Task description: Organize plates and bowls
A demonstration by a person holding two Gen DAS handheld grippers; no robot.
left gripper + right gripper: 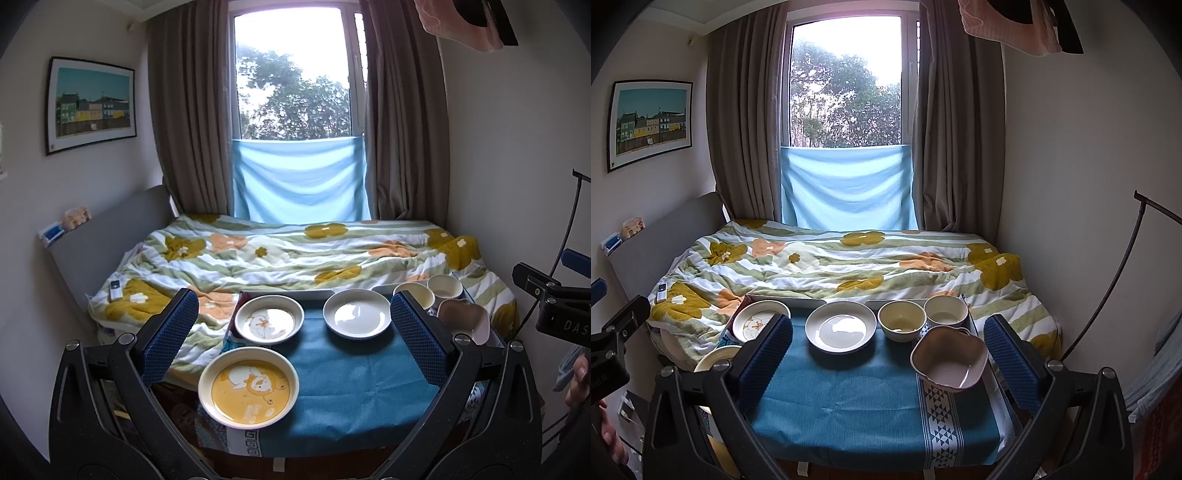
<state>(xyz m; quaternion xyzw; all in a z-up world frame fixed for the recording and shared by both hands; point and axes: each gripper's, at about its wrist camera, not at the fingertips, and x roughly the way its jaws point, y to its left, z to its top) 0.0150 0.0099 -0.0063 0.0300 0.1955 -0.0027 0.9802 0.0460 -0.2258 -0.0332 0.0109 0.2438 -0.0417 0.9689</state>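
Hovering back from the blue cloth [849, 398], both tools empty: left gripper [291, 339] jaws spread wide, right gripper [886, 354] jaws spread wide, nothing between either pair.

Risks, as judged from here:
- Yellow bear plate [248, 387] sits at the cloth's near left corner, its rim seeming to hang past the edge. A nudge from a blue finger pad [168, 334] could tip it off toward the floor.
- Plates are glazed and shallow. Pinched at the rim, one may slip or swing down.
- Pink lobed bowl [949, 360] leans on the two round bowls behind it. Pulling any one could shift the others.
- Cloth is loose fabric; dragging a dish could bunch it and pull its neighbours along.

Task pieces, placed by the cloth:
- Small bear plate [269, 319]: far left, cream with a pale cartoon, overlapping a dark tray edge.
- Plain white plate [841, 326]: far middle, glossy, catching window glare.
- Cream bowl [902, 320] and white bowl [946, 312]: far right, side by side, upright, apparently empty.
- Pink lobed bowl: right side, just in front of those two, tilted, wavy rim, on the patterned strip.

Nothing is stacked yet.
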